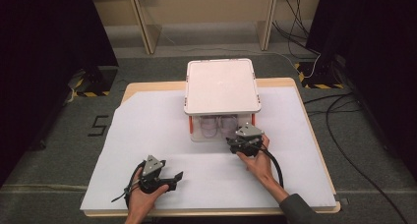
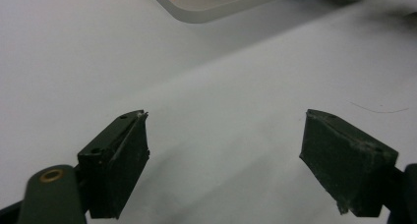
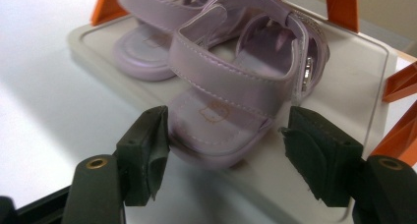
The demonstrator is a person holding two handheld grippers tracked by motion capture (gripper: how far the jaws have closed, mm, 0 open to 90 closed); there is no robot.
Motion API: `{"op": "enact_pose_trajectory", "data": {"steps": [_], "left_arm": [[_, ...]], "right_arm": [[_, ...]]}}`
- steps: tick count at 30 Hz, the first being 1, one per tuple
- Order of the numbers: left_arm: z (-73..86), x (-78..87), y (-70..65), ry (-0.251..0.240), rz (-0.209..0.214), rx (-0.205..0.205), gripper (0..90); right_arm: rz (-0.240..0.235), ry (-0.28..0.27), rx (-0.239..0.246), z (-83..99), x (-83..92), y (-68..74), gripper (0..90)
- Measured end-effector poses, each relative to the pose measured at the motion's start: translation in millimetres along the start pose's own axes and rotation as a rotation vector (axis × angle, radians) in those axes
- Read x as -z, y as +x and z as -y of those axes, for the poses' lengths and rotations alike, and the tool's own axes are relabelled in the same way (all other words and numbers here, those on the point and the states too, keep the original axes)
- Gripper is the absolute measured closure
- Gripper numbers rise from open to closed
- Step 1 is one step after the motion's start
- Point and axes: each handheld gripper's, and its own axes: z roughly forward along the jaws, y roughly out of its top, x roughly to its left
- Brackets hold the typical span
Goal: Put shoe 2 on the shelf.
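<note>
Worktop, paper-covered, carries a clear box w/ white lid at the far middle; orange clips at its sides. The near wall looks open or see-through, so the contents can be reached from the person's side.

Inside on the box floor: two lilac sandals, side by side. Near sandal has its heel end toward the opening, prob. so it can be pulled straight out; far sandal lies behind it.

Right tongs are at the box mouth, spread around the near sandal's heel: one jaw touching or just beside its edge, the other apart, so no pinch yet. Looks like the grab is being lined up.

Left tongs spread wide, empty, held low over bare paper, well back from the box; likely parked to keep clear.
</note>
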Motion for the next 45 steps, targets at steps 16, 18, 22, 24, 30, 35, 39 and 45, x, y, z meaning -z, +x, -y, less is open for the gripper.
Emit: {"op": "enact_pose_trajectory", "data": {"steps": [16, 18, 22, 24, 30, 35, 39, 45], "left_arm": [[-0.4, 0.7, -0.5, -0.001, 0.002, -0.003, 17.4], [-0.6, 0.9, -0.6, -0.001, 0.002, -0.003, 17.4], [-0.7, 1.8, -0.3, -0.006, 0.001, 0.0, 17.4], [-0.6, 2.3, 0.4, -0.009, 0.001, 0.001, 17.3], [-0.7, 2.3, -0.6, -0.01, 0.004, 0.005, 17.3], [-0.6, 3.3, 0.4, -0.008, -0.001, 0.001, 17.3], [-0.6, 3.1, 0.1, -0.006, 0.0, 0.001, 17.4], [-0.5, 3.0, -0.6, -0.007, 0.0, 0.004, 17.4]], "right_arm": [[0.035, 0.0, -0.004, -5.9, -17.0, -7.3, 33.1], [0.03, 0.0, -0.005, -5.9, -16.6, -8.3, 33.3], [0.012, -0.005, -0.043, -5.4, -11.2, -12.1, 32.2], [-0.018, -0.005, -0.067, -5.9, -5.7, -14.3, 31.6], [-0.08, -0.011, -0.091, -2.5, 19.7, -15.4, 31.3], [-0.116, -0.013, -0.092, -3.2, 37.2, -14.4, 30.0], [-0.134, -0.018, -0.08, 0.4, 50.1, -12.7, 29.3], [-0.16, 0.001, -0.093, 14.1, 66.8, -11.4, 28.2]]}}
